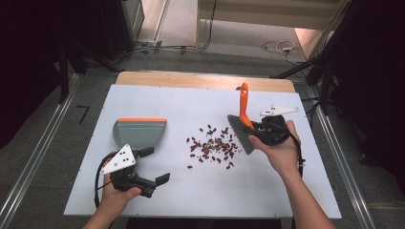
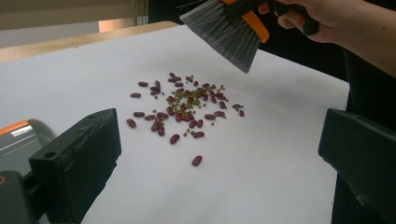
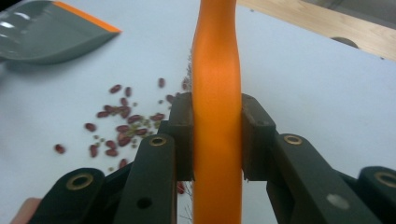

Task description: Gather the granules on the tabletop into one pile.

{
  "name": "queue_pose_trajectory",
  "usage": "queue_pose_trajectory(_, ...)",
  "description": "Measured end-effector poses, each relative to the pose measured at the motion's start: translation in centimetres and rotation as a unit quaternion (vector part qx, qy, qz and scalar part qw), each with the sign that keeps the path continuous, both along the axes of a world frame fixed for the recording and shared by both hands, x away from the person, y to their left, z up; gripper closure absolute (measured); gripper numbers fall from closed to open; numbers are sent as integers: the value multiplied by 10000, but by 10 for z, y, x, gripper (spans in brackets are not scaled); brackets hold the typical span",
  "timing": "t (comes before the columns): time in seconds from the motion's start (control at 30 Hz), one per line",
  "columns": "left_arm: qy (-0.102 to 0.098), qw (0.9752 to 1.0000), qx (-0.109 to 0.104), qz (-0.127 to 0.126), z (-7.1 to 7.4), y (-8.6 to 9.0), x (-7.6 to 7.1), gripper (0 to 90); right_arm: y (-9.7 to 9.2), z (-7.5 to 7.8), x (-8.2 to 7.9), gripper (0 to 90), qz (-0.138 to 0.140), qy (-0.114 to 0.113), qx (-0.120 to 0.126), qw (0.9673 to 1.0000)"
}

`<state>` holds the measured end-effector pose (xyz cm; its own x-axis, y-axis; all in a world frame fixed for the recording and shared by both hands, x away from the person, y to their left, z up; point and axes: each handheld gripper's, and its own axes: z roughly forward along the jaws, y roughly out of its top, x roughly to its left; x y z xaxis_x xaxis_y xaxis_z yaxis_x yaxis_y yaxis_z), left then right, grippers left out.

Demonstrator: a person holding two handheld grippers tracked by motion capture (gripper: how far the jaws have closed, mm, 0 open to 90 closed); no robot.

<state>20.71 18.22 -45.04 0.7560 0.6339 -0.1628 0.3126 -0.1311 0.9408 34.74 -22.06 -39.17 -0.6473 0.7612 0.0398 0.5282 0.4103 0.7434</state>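
Inspecting the scene: you hold one tool in each hand over a white table (image 1: 286,191).
Right tool (image 1: 258,130): your jaws are pressed onto the orange handle of the brush (image 3: 216,116); the right gripper view shows a pad tight against each side of it.
Brush position: the handle points away from you in the high view and the grey bristles (image 2: 224,32) slant down toward the beans; in the left gripper view the bristle tips hang above the table at the far side of the pile, clear of it.
Left tool (image 1: 155,167): your jaws stand spread wide with nothing between them, near the front left of the table.
Beans (image 1: 212,145): a loose scatter of dark red beans mixed with small greenish ones lies mid-table, between your two tools, with a few strays toward you.
Dustpan (image 1: 139,132): grey with an orange edge, it lies flat on the table left of the beans, well apart from them, just beyond your left tool.
Contact with dustpan: you are not touching it.
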Motion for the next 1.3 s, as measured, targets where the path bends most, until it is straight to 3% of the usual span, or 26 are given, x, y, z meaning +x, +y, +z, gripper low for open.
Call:
queue_pose_trajectory(0.17,-15,9998,-105,145,-1,6,1,2,8,-2,19,690,-200,-118,-755,9969)
queue_pose_trajectory(0.37,33,9997,-121,208,-5,11,3,2,22,-13,42,690,-455,-23,-1467,9881)
queue_pose_trajectory(0.43,55,9997,-123,222,-5,12,3,2,29,-20,47,689,-494,-1,-1796,9825)
queue_pose_trajectory(0.53,48,9996,-141,247,-5,14,3,2,47,-32,49,690,-537,-214,-2526,9658)
queue_pose_trajectory(0.63,54,9995,-162,258,-5,15,3,2,62,-43,52,689,-458,-337,-2925,9546)
queue_pose_trajectory(0.73,58,9995,-153,257,-6,16,3,2,72,-49,53,690,-352,-313,-2991,9531)
queue_pose_trajectory(0.87,55,9996,-153,229,-6,15,3,2,83,-51,54,691,-235,-65,-2907,9565)
queue_pose_trajectory(0.97,61,9997,-120,196,-7,14,3,3,91,-53,51,687,-15,136,-2999,9539)
queue_pose_trajectory(1.03,72,9997,-111,186,-8,13,3,3,95,-57,47,684,52,139,-3098,9507)
queue_pose_trajectory(1.07,70,9998,-110,181,-8,13,3,3,96,-58,46,683,67,154,-3087,9510)
queue_pose_trajectory(1.17,65,9997,-121,192,-7,12,3,3,95,-58,45,681,106,150,-2976,9545)
queue_pose_trajectory(1.23,64,9997,-124,196,-7,13,4,3,94,-56,43,681,117,240,-2805,9595)
queue_pose_trajectory(1.3,66,9997,-111,195,-7,13,4,3,95,-55,39,681,168,281,-2706,9621)
